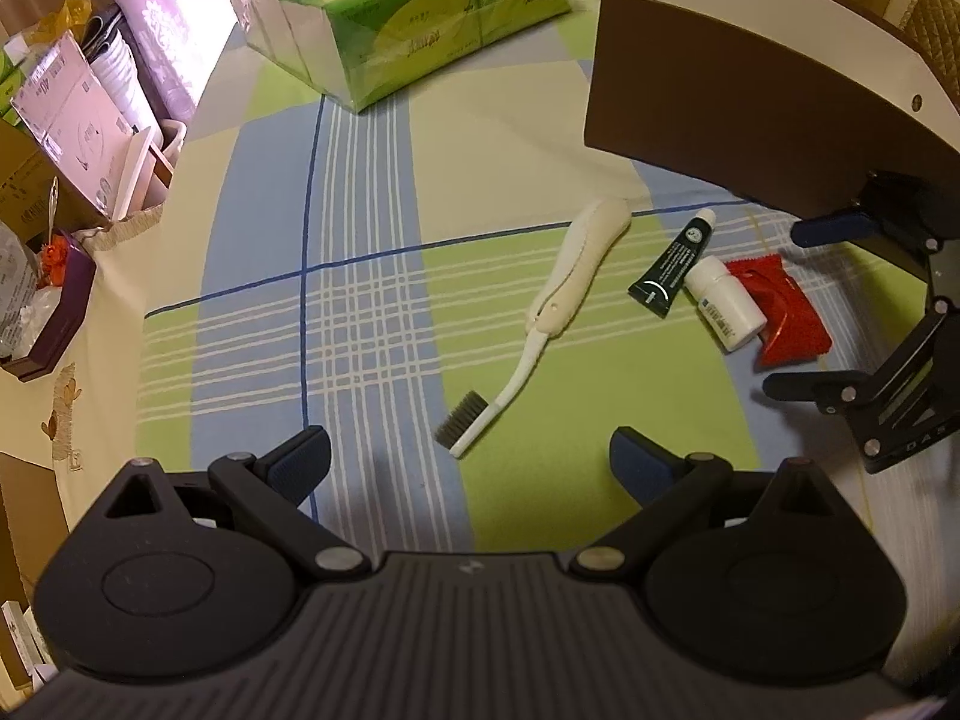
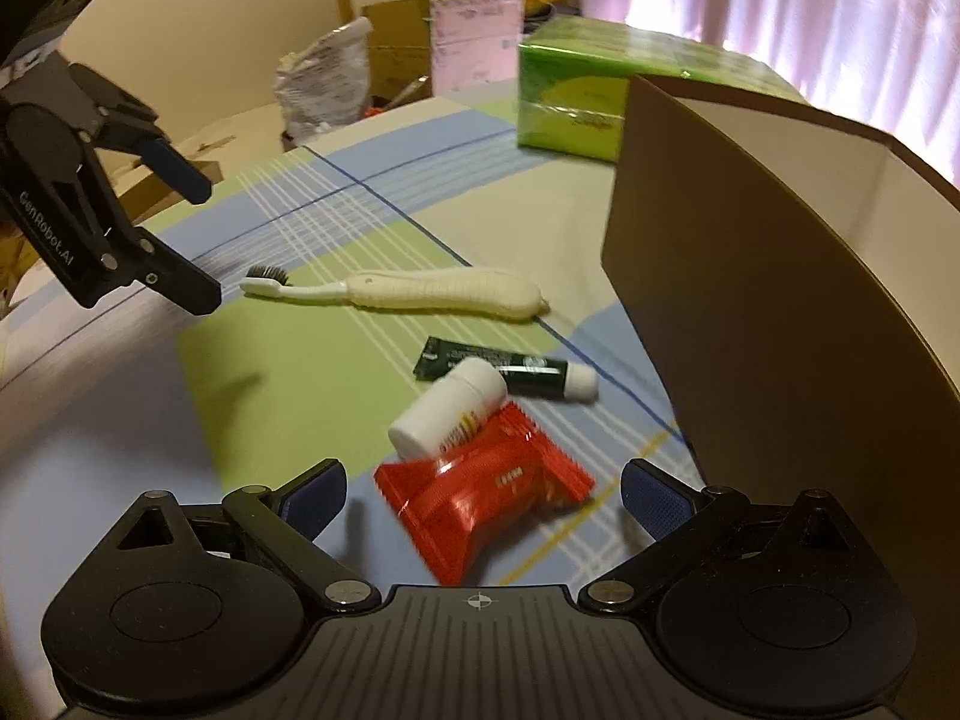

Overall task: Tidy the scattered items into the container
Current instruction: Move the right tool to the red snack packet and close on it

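Observation:
A cream toothbrush (image 1: 576, 276) (image 2: 444, 294) lies on the checked tablecloth. Its bristle head sits just ahead of my left gripper (image 1: 471, 462), which is open and empty. Beside the toothbrush lie a dark green tube (image 1: 672, 270) (image 2: 498, 363), a white bottle (image 1: 726, 303) (image 2: 447, 408) and a red packet (image 1: 780, 300) (image 2: 486, 516). My right gripper (image 2: 485, 498) (image 1: 804, 306) straddles the red packet, open, its pads clear of it. The brown container (image 1: 750, 114) (image 2: 780, 330), white inside, stands right behind these items.
Green tissue packs (image 1: 408, 18) (image 2: 576, 108) stand at the far side of the table. Off the table's left edge are a pink box (image 1: 72, 114), a purple tray (image 1: 60, 312) and bags. In the right wrist view the left gripper (image 2: 201, 240) hovers near the toothbrush head.

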